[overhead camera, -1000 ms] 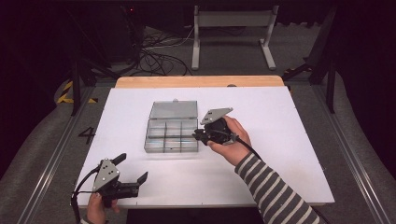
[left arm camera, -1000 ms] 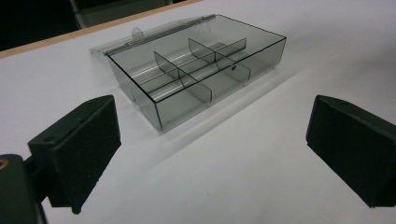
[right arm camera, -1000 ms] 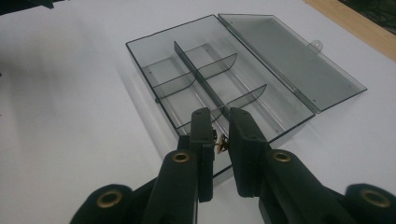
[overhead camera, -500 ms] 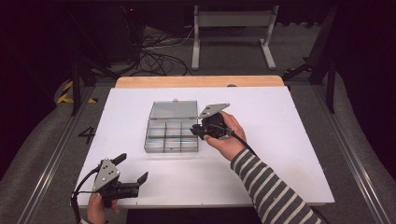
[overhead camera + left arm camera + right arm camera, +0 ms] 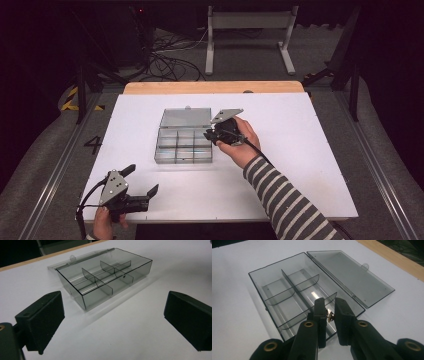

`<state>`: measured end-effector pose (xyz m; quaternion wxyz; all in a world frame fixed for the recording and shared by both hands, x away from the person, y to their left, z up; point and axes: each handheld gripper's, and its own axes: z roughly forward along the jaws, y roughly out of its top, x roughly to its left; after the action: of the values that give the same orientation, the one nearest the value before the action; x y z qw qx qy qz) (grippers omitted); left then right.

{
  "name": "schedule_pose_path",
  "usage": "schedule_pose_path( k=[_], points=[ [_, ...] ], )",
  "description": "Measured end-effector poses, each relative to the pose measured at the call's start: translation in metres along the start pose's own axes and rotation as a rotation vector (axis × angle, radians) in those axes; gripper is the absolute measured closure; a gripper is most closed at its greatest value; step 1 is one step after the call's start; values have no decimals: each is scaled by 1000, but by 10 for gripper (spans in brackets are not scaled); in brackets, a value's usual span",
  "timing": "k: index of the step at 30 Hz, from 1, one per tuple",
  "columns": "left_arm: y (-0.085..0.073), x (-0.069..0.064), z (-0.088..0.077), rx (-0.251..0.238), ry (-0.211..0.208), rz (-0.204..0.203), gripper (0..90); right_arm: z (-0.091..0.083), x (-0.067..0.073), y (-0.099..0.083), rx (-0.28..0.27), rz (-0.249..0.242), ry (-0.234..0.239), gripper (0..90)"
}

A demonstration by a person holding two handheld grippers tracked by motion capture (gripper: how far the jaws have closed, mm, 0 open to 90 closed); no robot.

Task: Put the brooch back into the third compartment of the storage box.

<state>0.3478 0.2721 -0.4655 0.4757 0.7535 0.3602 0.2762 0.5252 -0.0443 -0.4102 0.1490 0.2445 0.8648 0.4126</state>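
A clear smoke-grey compartment box lies mid-table with its lid folded flat behind it. All its compartments look empty. My right gripper hovers over the box's right end, shut on a small brass part. In the right gripper view that part is pinched between the two black jaws of the right gripper, above an end compartment of the box; the lid lies to the right. My left gripper rests near the front left corner, open and empty. In the left gripper view the left gripper faces the box from a distance.
A white sheet covers the table, with a wooden strip along its far edge. Beyond it stand cables and a metal stand on the floor. A striped sleeve crosses the front right.
My right gripper has moved a little farther from the person and leftward, over the box's right end, still shut on the brass part. The left gripper has stayed put.
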Motion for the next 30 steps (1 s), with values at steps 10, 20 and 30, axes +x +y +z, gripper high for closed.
schedule_pose_path(
  k=[10,20,30],
  points=[
    [0,0,0,1,-1,-2,36,15,-2,-2,6,-19,4,806],
    [0,0,0,1,-2,-6,35,32,-6,-5,12,-29,6,806],
    [0,1,0,2,-2,3,35,44,-9,-9,18,-45,-12,806]
  ],
)
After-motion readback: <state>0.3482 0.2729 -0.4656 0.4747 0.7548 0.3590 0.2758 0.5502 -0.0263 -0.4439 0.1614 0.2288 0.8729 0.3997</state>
